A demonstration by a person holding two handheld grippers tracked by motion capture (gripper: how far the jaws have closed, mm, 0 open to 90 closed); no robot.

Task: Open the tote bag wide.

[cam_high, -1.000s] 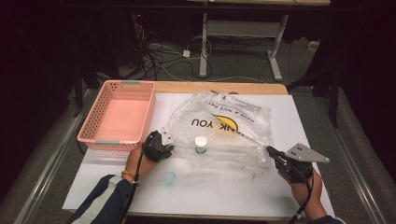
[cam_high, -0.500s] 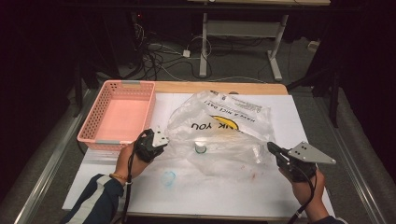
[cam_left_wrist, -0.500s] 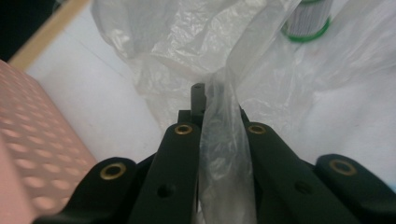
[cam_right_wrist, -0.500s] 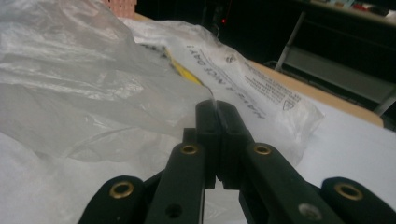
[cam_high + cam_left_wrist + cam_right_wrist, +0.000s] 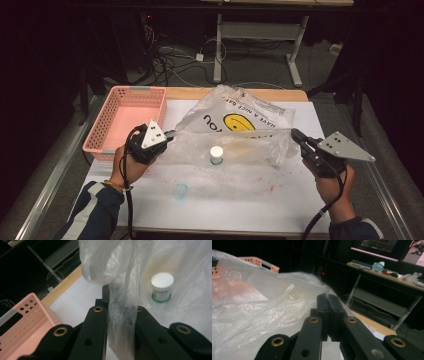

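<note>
On the white surface (image 5: 240,200), the left hand-held gripper (image 5: 170,134) pinches a crinkled clear plastic bag (image 5: 235,125). The right hand-held gripper (image 5: 296,135) is pressed together at the bag's edge. A small white-lidded jar (image 5: 216,155) sits inside.

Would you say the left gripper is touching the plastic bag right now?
Touching. In the left gripper view, the left gripper has a strip of the plastic bag pinched between its two black jaws.

Clear plastic bag (image 5: 235,130) with a yellow smiley face, stretched open across the surface; a small white-lidded jar (image 5: 216,155) stands upright inside.
</note>
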